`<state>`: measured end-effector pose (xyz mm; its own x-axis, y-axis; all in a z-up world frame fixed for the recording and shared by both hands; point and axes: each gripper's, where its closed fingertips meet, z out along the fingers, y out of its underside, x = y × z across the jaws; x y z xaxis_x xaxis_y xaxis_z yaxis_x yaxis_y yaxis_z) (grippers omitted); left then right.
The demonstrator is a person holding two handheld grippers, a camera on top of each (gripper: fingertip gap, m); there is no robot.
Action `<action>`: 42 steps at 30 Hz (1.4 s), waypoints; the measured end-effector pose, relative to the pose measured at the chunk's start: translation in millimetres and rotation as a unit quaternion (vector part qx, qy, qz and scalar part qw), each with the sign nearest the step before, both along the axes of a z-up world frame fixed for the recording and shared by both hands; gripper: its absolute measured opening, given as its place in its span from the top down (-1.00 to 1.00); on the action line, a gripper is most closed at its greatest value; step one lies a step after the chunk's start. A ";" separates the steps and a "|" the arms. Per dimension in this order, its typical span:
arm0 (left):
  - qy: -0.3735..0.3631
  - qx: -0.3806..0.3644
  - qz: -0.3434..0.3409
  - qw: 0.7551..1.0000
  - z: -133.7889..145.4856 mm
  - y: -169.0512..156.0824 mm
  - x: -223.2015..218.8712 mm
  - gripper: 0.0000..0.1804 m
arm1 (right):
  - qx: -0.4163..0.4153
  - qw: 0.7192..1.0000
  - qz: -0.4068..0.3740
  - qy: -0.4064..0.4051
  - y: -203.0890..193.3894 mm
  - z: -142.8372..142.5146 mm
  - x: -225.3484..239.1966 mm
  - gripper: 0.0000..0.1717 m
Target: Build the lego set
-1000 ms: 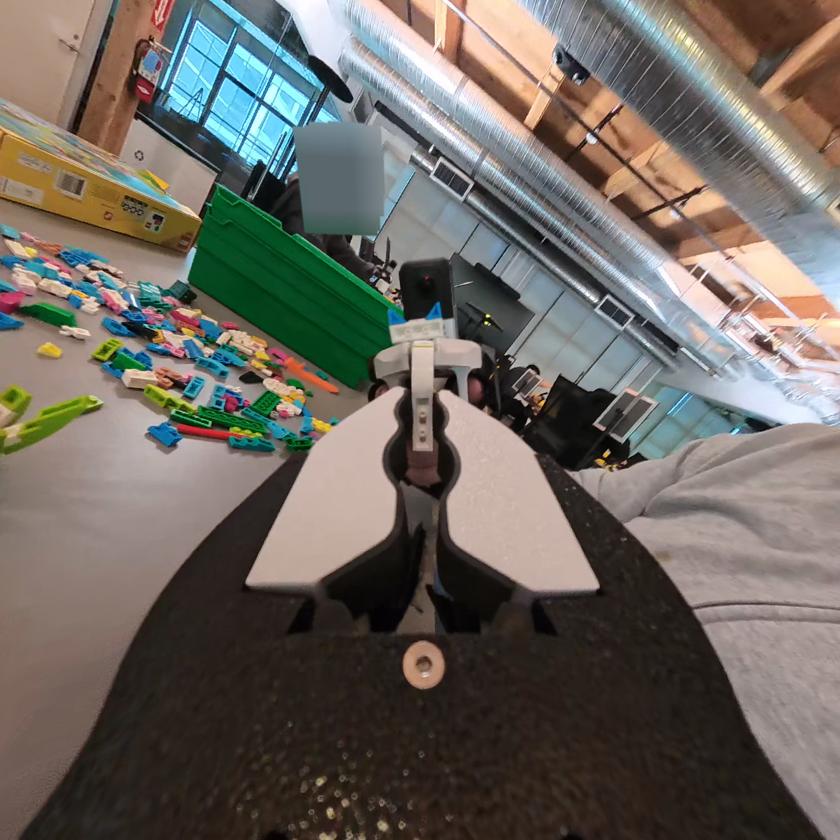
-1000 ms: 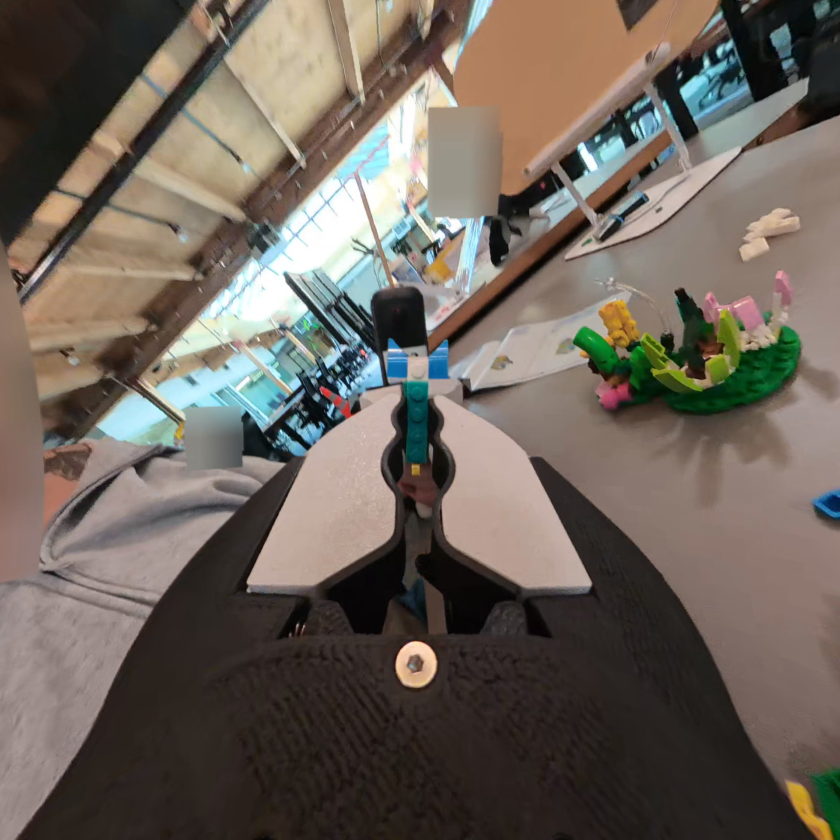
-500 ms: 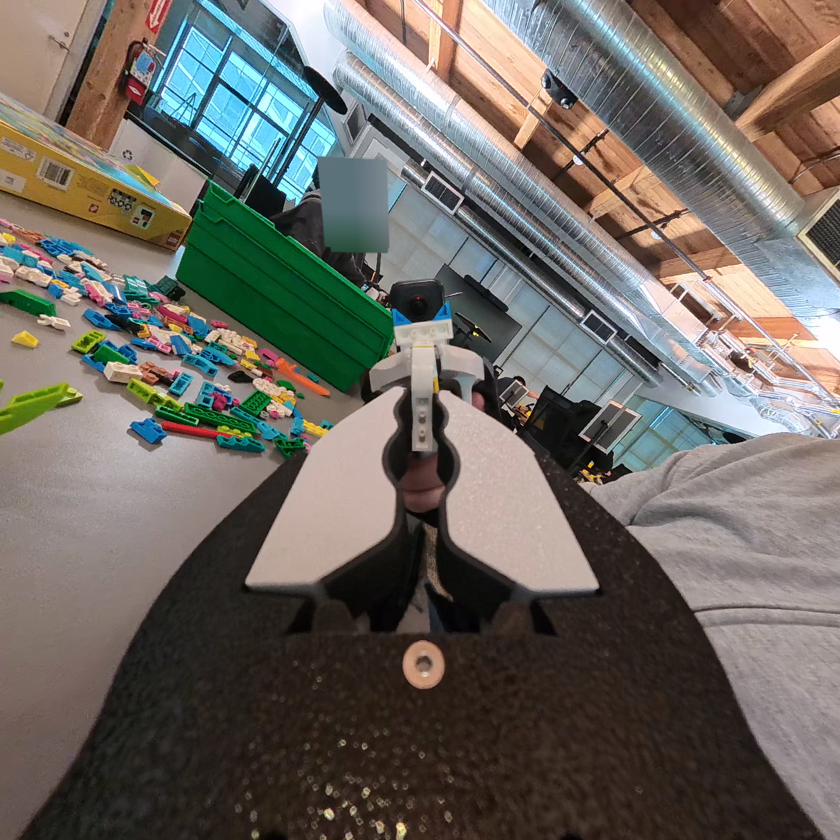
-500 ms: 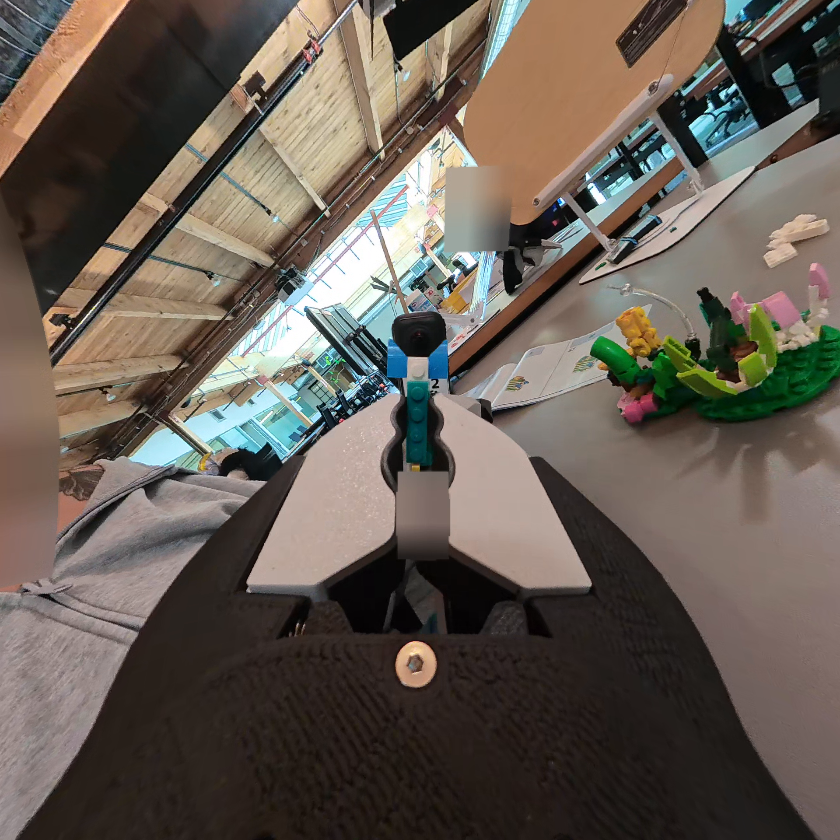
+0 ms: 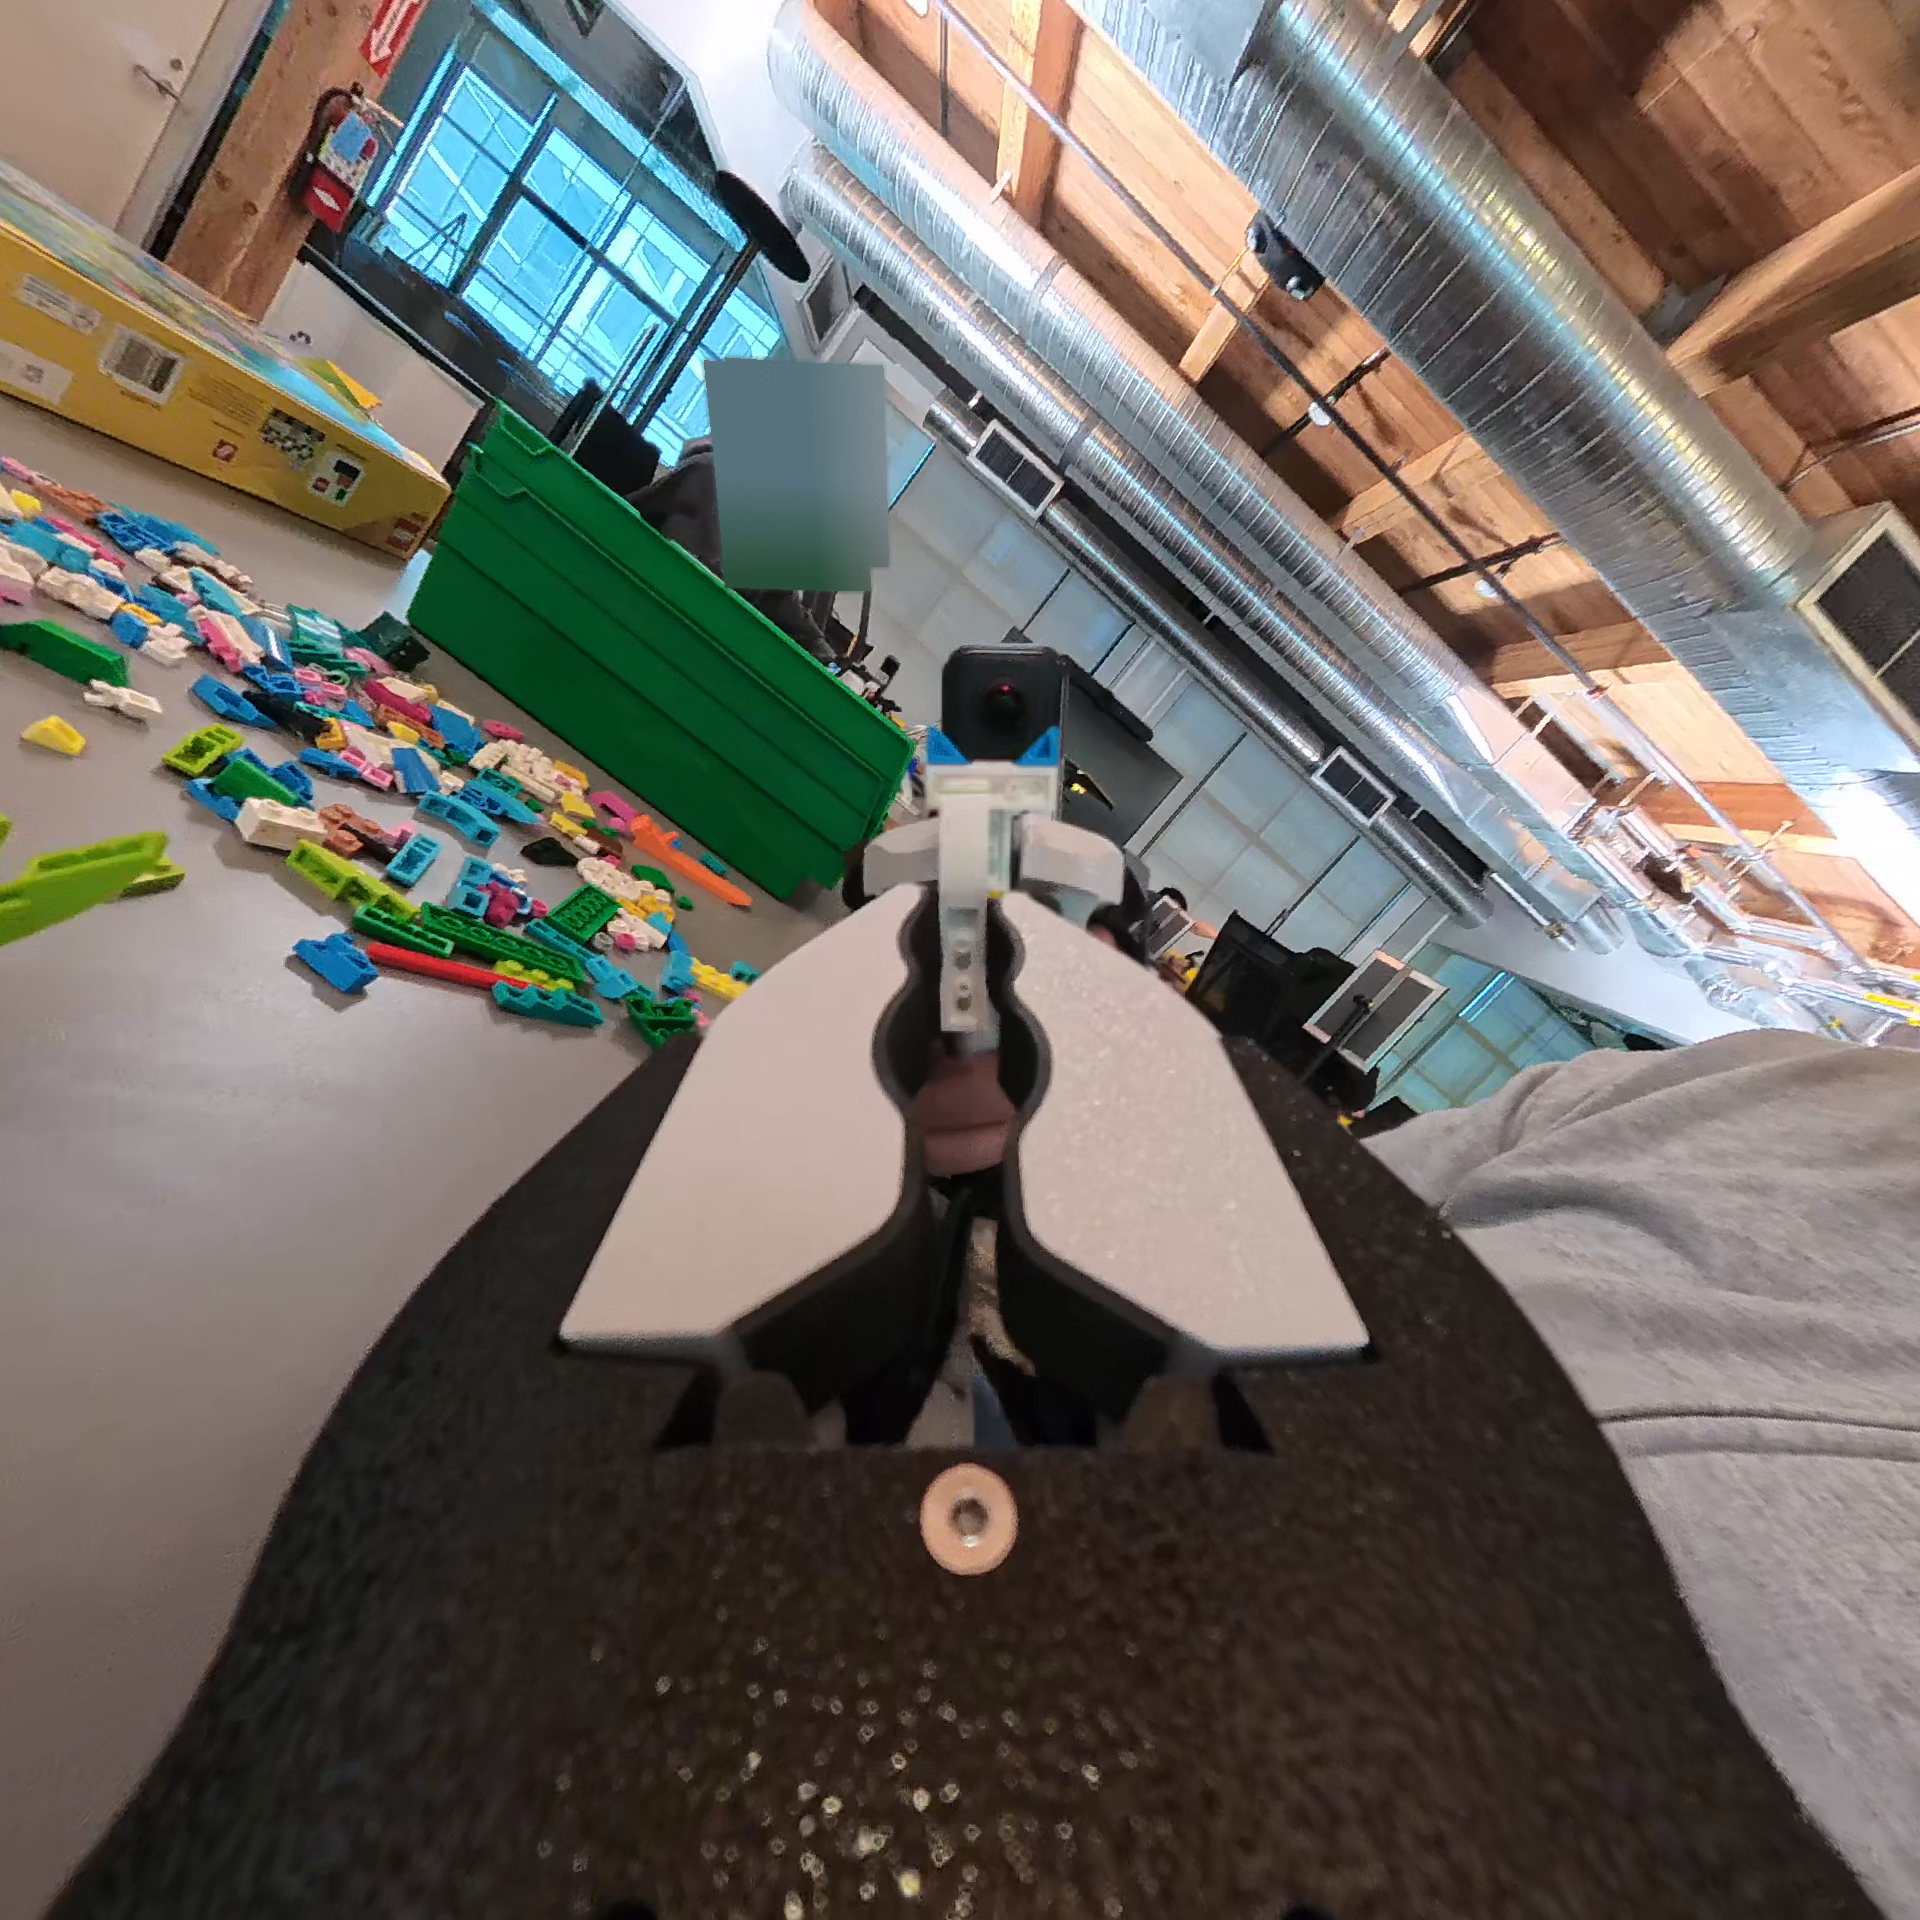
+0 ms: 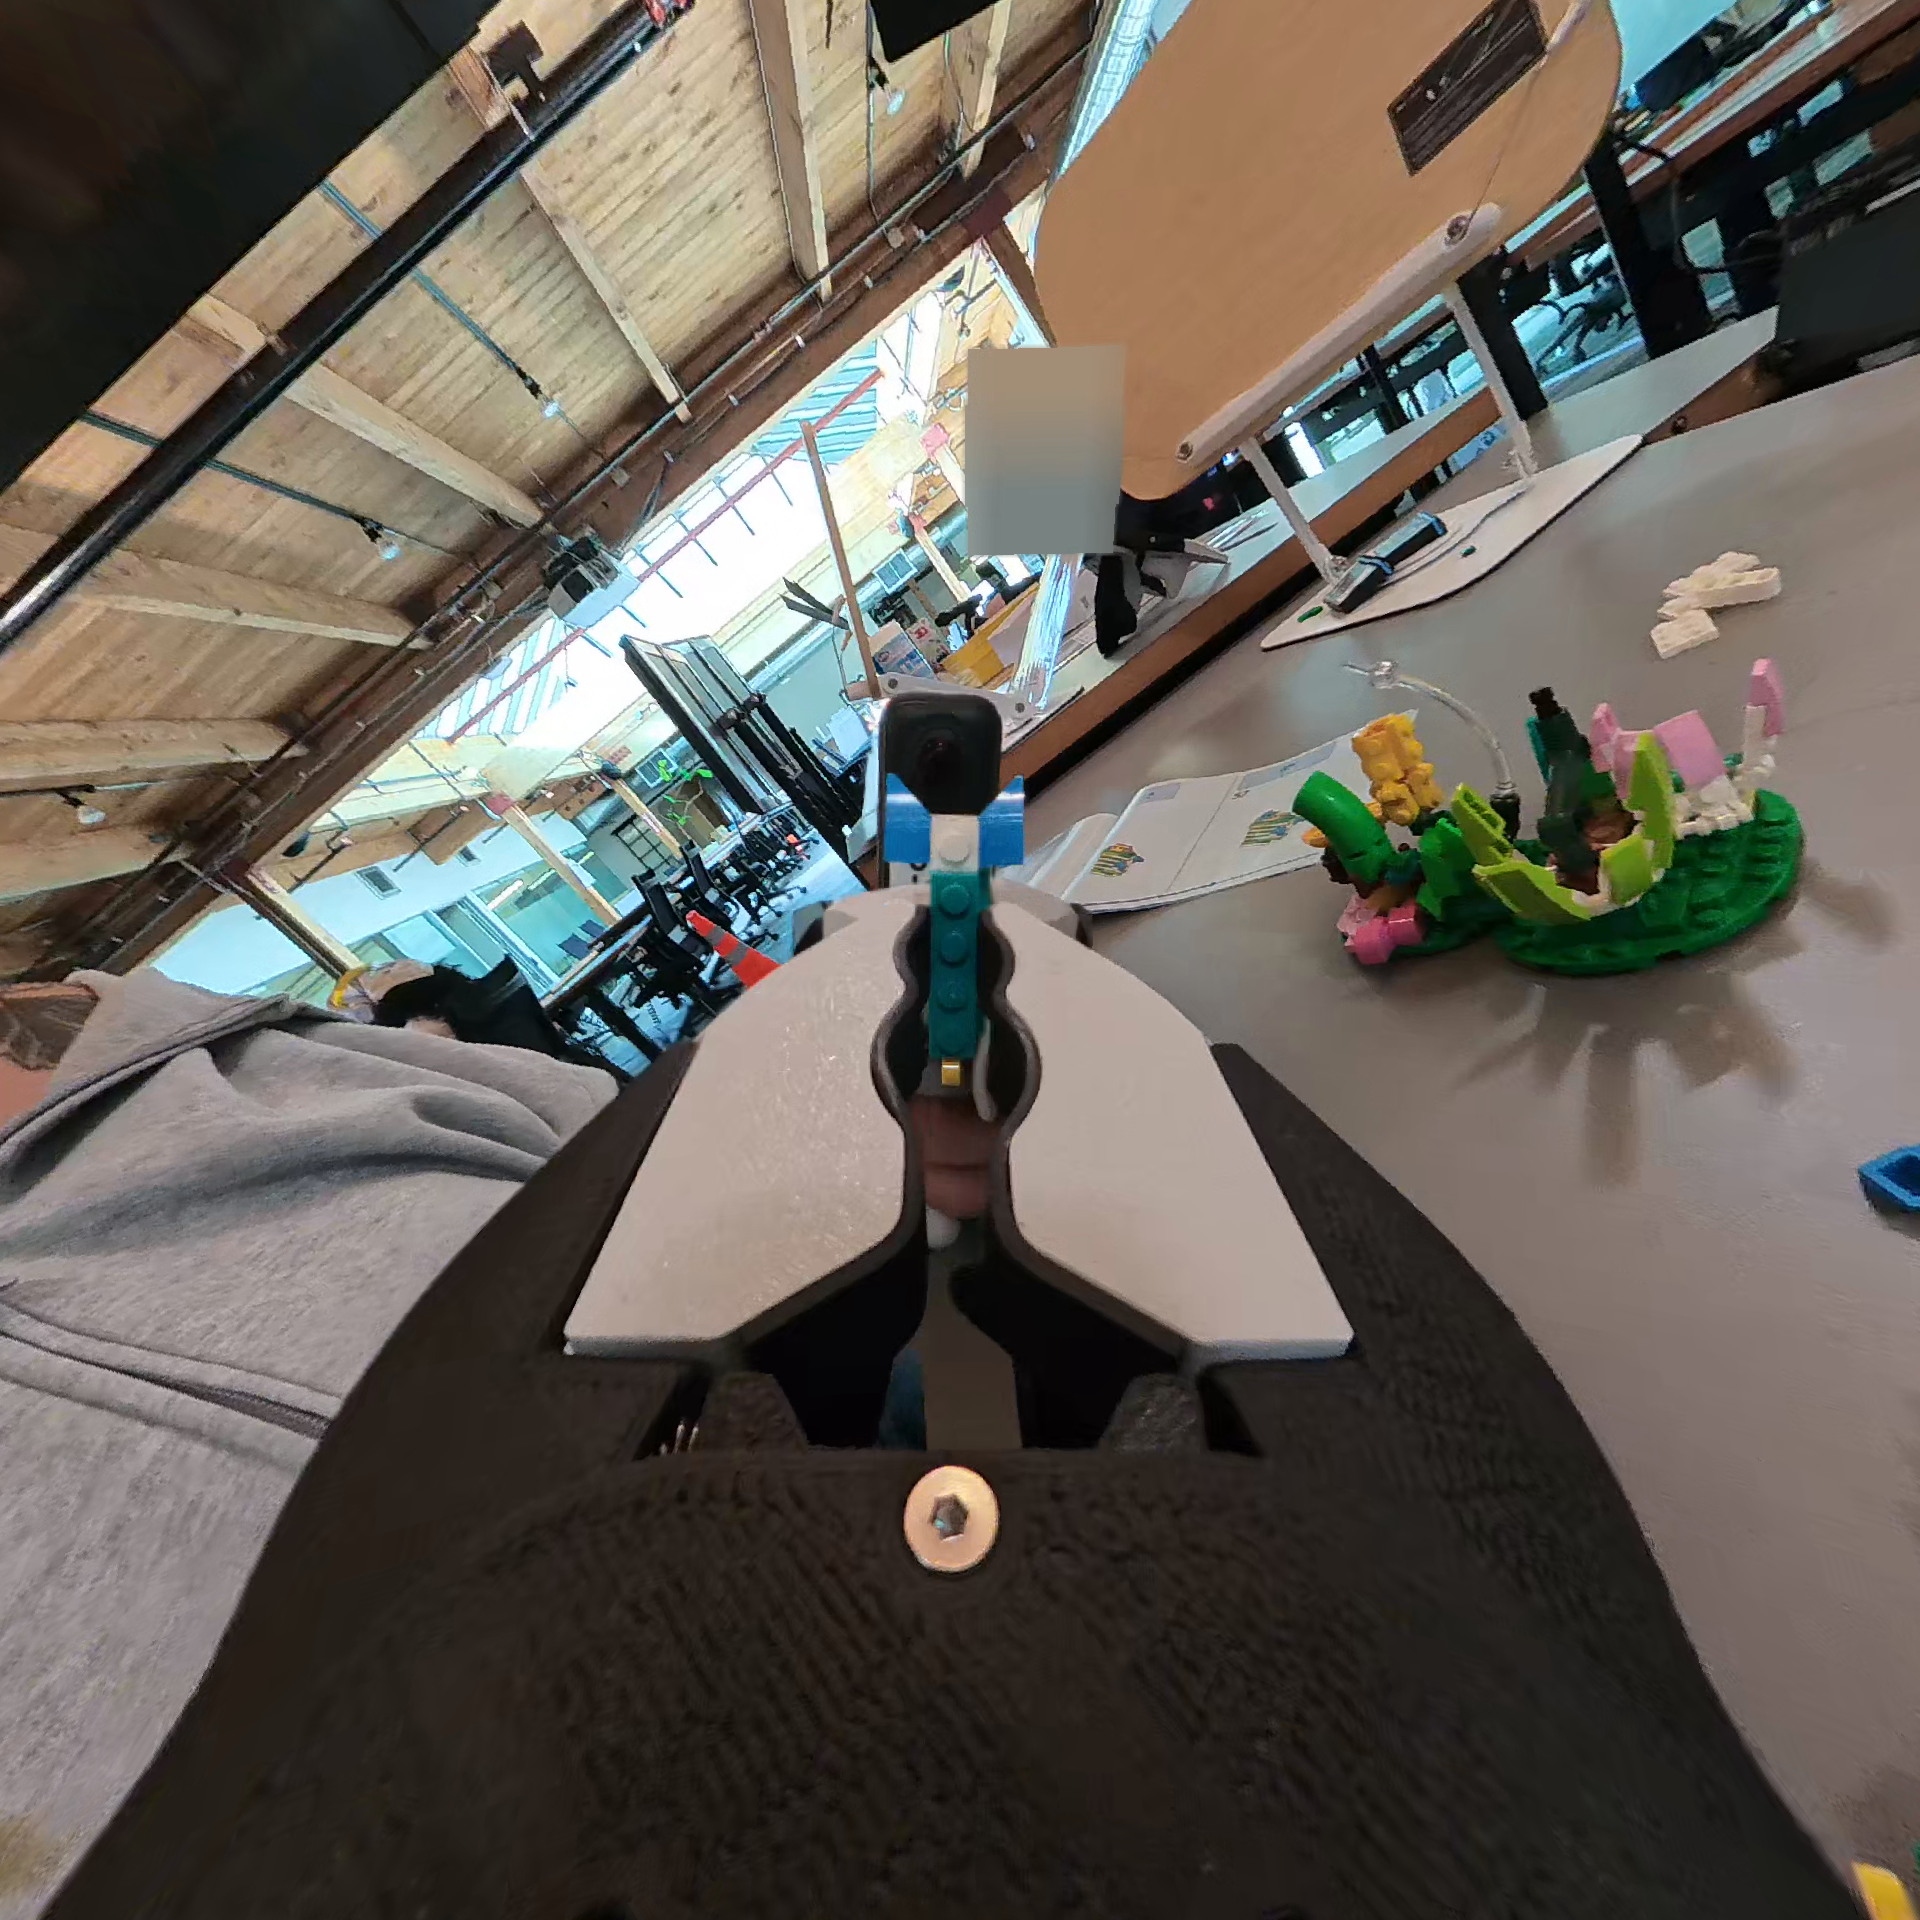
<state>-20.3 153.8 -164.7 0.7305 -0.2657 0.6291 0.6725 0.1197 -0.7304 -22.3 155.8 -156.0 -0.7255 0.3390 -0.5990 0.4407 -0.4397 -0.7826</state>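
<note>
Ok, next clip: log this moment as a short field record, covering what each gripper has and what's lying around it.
left gripper: shut on a white brick strip, raised off the table
right gripper: shut on a teal studded plate, facing the left one
left surroundings: loose coloured bricks, green bin, yellow box
right surroundings: green plant model, open booklet, white pieces
surface: grey table

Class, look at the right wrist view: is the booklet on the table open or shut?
Open: the booklet lies spread on the table, two pages showing.
</note>
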 end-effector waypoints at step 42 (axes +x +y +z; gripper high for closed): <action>-0.023 0.035 0.011 0.999 0.8 -2.2 1.3 0.92 | -0.101 0.994 -0.032 -0.001 -2.8 -3.4 -1.0 0.92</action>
<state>-19.0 151.6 -163.9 0.7068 -0.2952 0.6428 0.7023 0.1842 -0.6876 -23.3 153.0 -159.4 -0.7051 0.2570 -0.6609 0.4083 -0.6149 -0.6747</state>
